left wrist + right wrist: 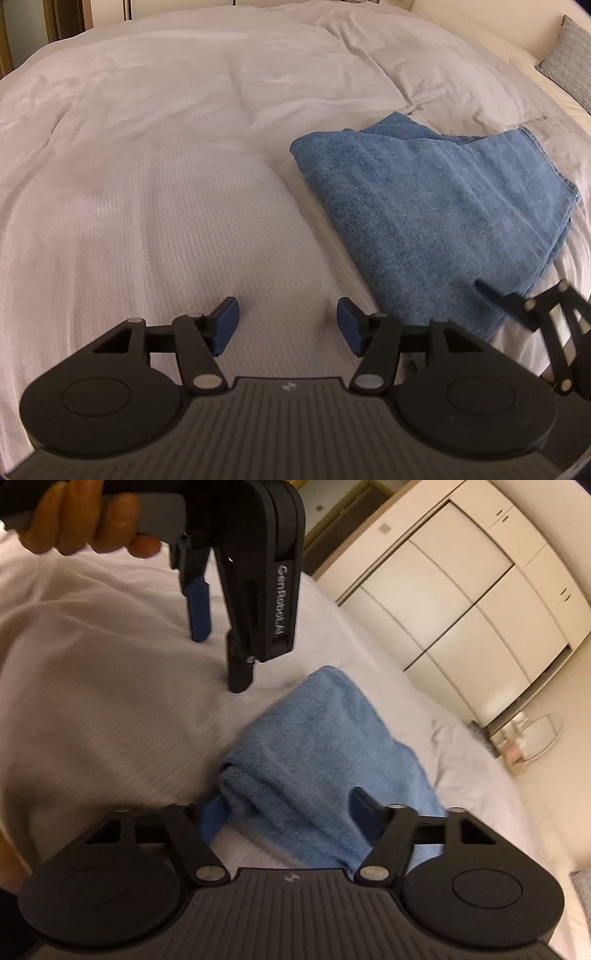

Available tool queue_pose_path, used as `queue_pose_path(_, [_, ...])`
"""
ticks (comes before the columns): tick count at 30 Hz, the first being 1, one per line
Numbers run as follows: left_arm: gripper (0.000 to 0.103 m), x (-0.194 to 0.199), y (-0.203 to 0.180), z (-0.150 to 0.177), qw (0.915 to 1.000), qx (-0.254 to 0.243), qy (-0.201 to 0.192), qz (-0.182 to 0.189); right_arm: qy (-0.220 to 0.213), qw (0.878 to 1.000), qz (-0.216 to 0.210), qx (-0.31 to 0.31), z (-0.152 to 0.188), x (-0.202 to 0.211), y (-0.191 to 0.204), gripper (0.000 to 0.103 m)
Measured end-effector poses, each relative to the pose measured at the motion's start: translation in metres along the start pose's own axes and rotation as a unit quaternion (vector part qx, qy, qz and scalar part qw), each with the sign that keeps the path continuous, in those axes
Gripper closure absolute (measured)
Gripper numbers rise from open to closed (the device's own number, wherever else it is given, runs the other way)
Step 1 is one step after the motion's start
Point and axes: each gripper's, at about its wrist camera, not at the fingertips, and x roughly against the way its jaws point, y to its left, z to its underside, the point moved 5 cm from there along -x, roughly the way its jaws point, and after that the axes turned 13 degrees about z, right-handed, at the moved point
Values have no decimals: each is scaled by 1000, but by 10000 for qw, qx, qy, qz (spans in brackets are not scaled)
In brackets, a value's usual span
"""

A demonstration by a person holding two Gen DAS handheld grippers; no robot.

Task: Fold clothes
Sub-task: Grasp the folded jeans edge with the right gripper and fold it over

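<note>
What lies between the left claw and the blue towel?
Only bare white bedspread separates the open left claw from the blue towel, shown in the left wrist view.

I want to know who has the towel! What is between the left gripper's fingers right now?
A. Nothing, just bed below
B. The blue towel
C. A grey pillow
A: the left gripper is open over the white bed cover, beside the blue towel.

Both grippers, the left gripper and the right gripper, are black plastic with blue finger pads, shiny round screws and ridged tops.
</note>
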Motion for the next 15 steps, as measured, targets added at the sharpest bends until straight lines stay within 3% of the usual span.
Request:
queue_pose_path(1, [49,0,1,-2,10000,21,-12,-11,38,9992,-112,-391,1,-2,-12,48])
queue_pose_path(3, [49,1,3,-6,9999,58,-53,-66,113,9925,-335,-1170,3,-5,-35,66])
queue_pose_path(6, [49,7,5,-17,9997,46,-189,-171,225,9701,-665,-2323,6,-11,-71,90])
queue_pose_path(9, [49,11,-1,-31,9993,-118,-302,-207,333,9332,-986,-3440,8,-16,-108,90])
queue_pose_path(11, [49,11,-12,-43,9987,-302,-384,-167,354,8958,-1097,-4293,16,-19,-145,90])
queue_pose_path(15, [49,1,-43,-68,9961,-720,-517,26,271,7880,-970,-6074,68,-24,-238,90])
